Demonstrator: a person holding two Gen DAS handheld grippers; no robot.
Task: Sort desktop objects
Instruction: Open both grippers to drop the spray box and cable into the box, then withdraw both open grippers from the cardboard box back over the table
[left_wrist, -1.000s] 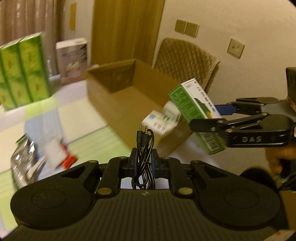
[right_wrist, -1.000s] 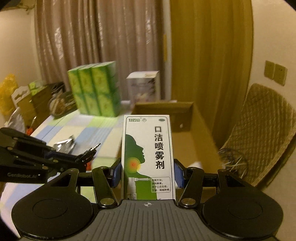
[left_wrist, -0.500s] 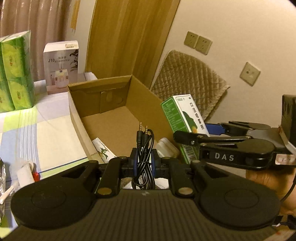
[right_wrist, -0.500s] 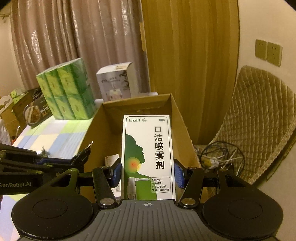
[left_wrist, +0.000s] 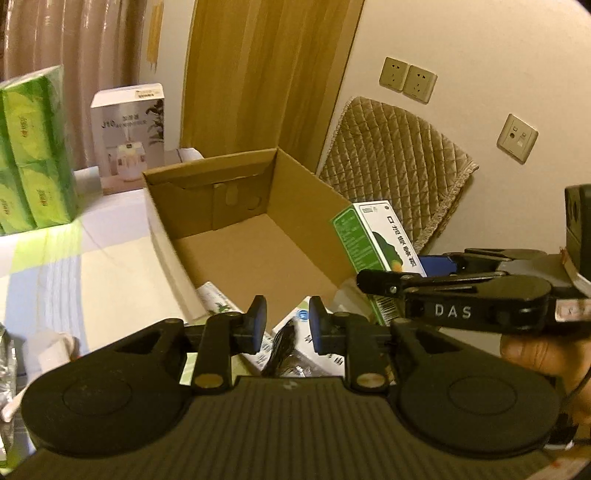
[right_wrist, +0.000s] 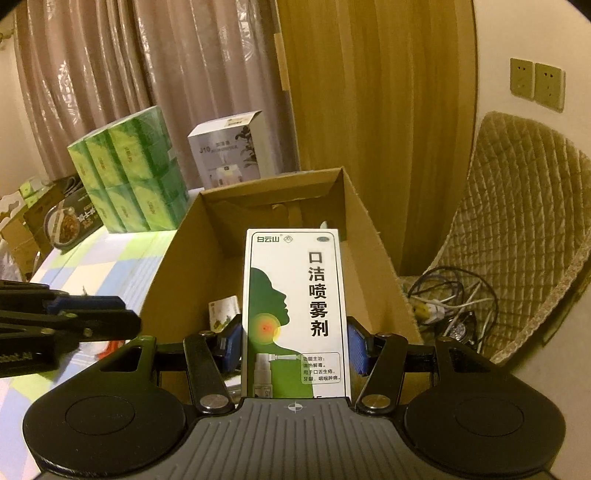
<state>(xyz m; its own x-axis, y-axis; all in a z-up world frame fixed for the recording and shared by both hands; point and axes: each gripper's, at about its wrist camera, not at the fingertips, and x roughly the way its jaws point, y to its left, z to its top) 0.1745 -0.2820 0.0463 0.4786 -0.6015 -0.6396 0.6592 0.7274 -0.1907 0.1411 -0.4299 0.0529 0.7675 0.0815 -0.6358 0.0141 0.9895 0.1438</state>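
My left gripper (left_wrist: 287, 322) hangs over the near end of the open cardboard box (left_wrist: 207, 173). Its jaws are opening and nothing sits between the pads. The black audio cable bundle (left_wrist: 283, 350) shows blurred just below the gap, on white cartons (left_wrist: 325, 356) inside the box. My right gripper (right_wrist: 293, 347) is shut on an upright green-and-white throat spray box (right_wrist: 295, 314) above the cardboard box (right_wrist: 273, 184). The left wrist view also catches the right gripper (left_wrist: 388, 284) and the spray box (left_wrist: 373, 251) at the right.
Green tissue packs (right_wrist: 129, 170) and a white humidifier carton (right_wrist: 229, 147) stand on the checked tablecloth behind the box. A quilted chair (right_wrist: 517, 221) holding loose cables (right_wrist: 450, 306) is to the right. A food box (right_wrist: 70, 221) sits far left.
Both grippers swung from the table to over the cardboard box. The left jaws then parted and the cable bundle dropped out of them into the box. The right keeps its grip.
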